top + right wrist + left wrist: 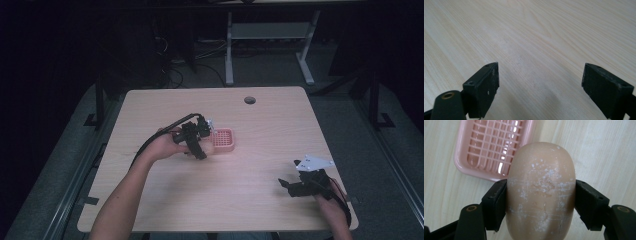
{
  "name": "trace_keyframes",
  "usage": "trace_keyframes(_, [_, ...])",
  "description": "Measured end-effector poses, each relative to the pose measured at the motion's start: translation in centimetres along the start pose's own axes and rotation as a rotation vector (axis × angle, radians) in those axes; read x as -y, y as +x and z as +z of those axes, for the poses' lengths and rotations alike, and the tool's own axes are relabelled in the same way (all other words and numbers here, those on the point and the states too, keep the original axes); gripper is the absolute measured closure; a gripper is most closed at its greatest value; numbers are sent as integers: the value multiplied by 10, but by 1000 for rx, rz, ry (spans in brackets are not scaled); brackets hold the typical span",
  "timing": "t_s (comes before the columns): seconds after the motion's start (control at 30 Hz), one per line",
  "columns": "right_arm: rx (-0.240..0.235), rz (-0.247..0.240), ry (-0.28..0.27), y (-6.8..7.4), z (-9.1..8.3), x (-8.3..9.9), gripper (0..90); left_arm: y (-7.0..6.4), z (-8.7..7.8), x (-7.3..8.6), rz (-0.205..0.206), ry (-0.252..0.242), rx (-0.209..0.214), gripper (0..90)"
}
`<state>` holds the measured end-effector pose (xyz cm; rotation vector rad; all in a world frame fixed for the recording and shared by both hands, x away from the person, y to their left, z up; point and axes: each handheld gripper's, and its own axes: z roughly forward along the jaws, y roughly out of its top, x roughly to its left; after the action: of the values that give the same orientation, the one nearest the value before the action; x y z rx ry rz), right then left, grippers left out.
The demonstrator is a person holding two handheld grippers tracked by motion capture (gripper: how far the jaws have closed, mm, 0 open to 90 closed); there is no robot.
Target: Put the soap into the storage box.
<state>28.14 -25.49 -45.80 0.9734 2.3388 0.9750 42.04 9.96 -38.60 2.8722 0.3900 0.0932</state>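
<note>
We have soap bar (pixel 541 192) clamped in left tool (pixel 541 202), jaws pressed on both its sides (pick-up looks done). Soap held above bench (pixel 604 152), just beside pink soap dish (pixel 464 160), overlapping its near edge, not yet over grid. Dish empty. Left for us, we judge: carry soap over dish, lower, release. Right tool (pixel 540 82) well apart from dish, jaws spread, nothing between, low over bare bench

My left tool (pixel 206 134) is out in front of me, its jaws pressed tight on both sides of something. My right tool (pixel 289 186) sits low near my right side, jaws wide apart, holding nothing.
</note>
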Motion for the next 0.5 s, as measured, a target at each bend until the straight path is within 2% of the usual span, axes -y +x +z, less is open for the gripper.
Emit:
trace_keyframes(0.23, [0, -8, 1, -1, 0, 0, 138, 5, 0, -7, 10, 18, -9, 317])
trace_keyframes(0.4, [-4, 1, -4, 1, 1, -1, 138, 9, 1, -13, 1, 2, -1, 317])
trace_keyframes(0.5, [-4, -1, -5, 0, 1, -1, 138, 12, 1, -18, 10, 20, -5, 317])
